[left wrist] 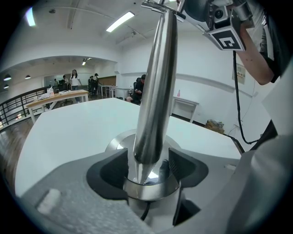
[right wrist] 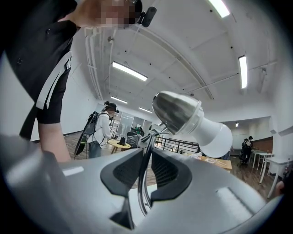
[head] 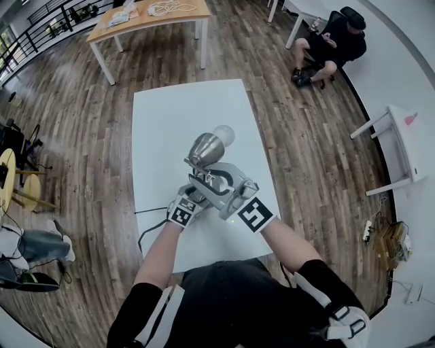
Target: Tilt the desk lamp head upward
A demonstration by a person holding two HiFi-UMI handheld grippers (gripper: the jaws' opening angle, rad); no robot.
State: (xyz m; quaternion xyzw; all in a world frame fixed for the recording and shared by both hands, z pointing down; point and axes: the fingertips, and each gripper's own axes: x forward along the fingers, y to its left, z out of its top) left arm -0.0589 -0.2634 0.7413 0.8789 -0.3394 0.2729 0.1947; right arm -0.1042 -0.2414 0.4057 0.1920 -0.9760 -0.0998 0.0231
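Observation:
A silver desk lamp stands on the white table (head: 170,115). Its metal shade (head: 206,148) and white bulb (head: 223,135) point away from me. In the left gripper view the shiny pole (left wrist: 155,91) rises from the round base (left wrist: 120,139), and my left gripper (left wrist: 147,167) is shut on the pole just above the base. My right gripper (right wrist: 147,171) is shut on the thin metal neck (right wrist: 145,151) behind the shade (right wrist: 176,109), with the bulb (right wrist: 215,137) beyond it. From the head view both grippers, left (head: 194,196) and right (head: 212,178), sit close together at the lamp.
The lamp's black cable (head: 153,221) runs off the table's left edge. A wooden table (head: 146,17) stands further back, a person (head: 333,41) sits on the floor at upper right, and a small white table (head: 404,146) is at the right. Wood floor surrounds the table.

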